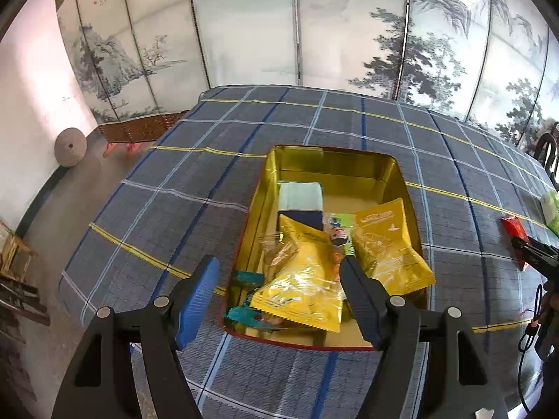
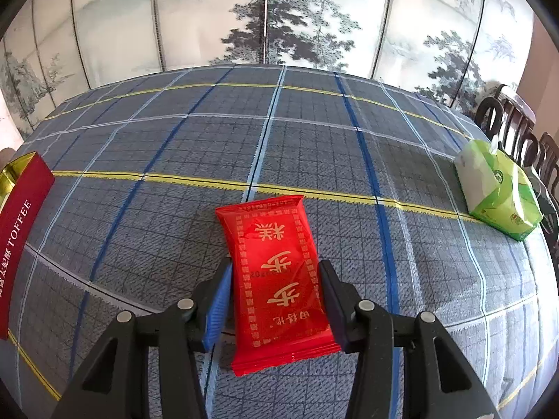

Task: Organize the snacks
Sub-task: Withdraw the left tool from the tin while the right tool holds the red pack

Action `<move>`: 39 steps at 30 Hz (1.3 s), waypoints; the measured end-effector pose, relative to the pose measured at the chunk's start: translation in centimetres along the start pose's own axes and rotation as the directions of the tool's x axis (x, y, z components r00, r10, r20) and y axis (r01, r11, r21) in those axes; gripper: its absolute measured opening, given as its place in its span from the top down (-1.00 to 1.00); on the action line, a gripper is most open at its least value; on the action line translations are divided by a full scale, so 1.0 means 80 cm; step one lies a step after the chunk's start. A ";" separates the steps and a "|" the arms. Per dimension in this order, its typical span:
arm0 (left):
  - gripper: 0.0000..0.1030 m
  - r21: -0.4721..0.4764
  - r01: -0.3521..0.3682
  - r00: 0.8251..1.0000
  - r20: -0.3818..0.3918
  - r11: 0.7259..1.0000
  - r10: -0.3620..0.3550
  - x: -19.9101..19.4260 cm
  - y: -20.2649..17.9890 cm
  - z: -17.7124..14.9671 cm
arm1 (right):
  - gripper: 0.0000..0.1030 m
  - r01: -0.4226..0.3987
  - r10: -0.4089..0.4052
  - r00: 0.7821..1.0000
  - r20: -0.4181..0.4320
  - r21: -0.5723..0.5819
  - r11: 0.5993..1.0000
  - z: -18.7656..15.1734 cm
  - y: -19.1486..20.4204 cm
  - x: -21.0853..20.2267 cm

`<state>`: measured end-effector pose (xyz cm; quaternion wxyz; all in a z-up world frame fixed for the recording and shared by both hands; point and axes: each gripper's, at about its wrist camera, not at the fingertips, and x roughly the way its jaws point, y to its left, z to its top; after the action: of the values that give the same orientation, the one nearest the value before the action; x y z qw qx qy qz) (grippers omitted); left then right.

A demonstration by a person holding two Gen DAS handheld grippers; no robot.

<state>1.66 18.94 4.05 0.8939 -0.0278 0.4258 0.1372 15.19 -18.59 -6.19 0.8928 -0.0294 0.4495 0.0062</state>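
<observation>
Overhead, the left gripper gapes empty above the tin; the right gripper pinches a red packet.

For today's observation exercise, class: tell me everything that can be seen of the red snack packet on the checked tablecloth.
The red snack packet is a flat, glossy foil-like pillow wrapper with crimped ends, printed with gold Chinese characters inside a gold dotted border. It lies flat on the checked tablecloth, lengthwise away from the camera, slightly slanted. The right gripper straddles its near half, jaws at both long edges; whether they press cannot be told. The left wrist view shows it right of the gold tin, outside it.
</observation>
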 end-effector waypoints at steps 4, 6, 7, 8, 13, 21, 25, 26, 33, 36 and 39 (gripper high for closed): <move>-0.41 -0.018 -0.007 1.000 -0.002 1.000 0.007 0.000 0.006 -0.004 | 0.06 0.017 -0.017 1.000 -0.005 0.000 1.000 -0.001 0.005 -0.002; -0.43 -0.025 -0.015 1.000 -0.006 1.000 0.015 0.001 0.010 -0.006 | 0.07 0.017 -0.017 1.000 -0.010 0.004 1.000 -0.001 0.006 -0.002; -0.43 -0.030 -0.016 1.000 -0.006 0.999 0.016 0.001 0.012 -0.007 | 0.07 0.019 -0.019 1.000 -0.010 0.004 1.000 -0.002 0.007 -0.003; -0.43 -0.034 -0.016 1.000 -0.007 0.999 0.016 0.001 0.013 -0.008 | 0.07 0.021 -0.021 1.000 -0.011 0.003 1.000 -0.002 0.007 -0.003; -0.45 -0.049 -0.021 1.000 -0.008 0.999 0.021 0.001 0.020 -0.011 | 0.07 0.027 -0.026 1.000 -0.017 0.010 1.000 -0.004 0.009 -0.006; -0.55 -0.051 -0.037 0.999 -0.004 0.998 0.037 0.000 0.024 -0.014 | 0.08 0.025 -0.024 0.999 -0.027 0.022 0.999 -0.008 0.012 -0.012; -0.55 -0.052 -0.041 0.999 -0.009 0.998 0.041 0.001 0.025 -0.017 | 0.08 0.019 -0.018 0.999 -0.031 0.031 0.999 -0.011 0.015 -0.014; -0.56 -0.053 -0.040 0.999 -0.010 0.998 0.040 0.001 0.026 -0.018 | 0.08 0.016 -0.015 0.999 -0.030 0.035 0.999 -0.011 0.015 -0.016; -0.58 -0.056 -0.041 0.999 -0.015 0.998 0.040 0.001 0.027 -0.020 | 0.08 -0.005 0.006 1.000 -0.016 0.045 0.999 -0.013 0.019 -0.029; -0.58 -0.063 -0.040 0.999 -0.016 0.997 0.039 0.001 0.027 -0.021 | 0.08 -0.015 0.015 1.000 -0.011 0.046 0.999 -0.012 0.022 -0.036; -0.58 -0.065 -0.034 0.999 -0.021 0.997 0.033 0.002 0.027 -0.022 | 0.08 -0.030 0.030 1.000 -0.007 0.045 0.999 -0.011 0.028 -0.043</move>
<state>-0.19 20.73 2.96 0.8857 -0.0513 0.4306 0.1656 12.38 -16.35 -4.08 0.8914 -0.0028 0.4531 0.0094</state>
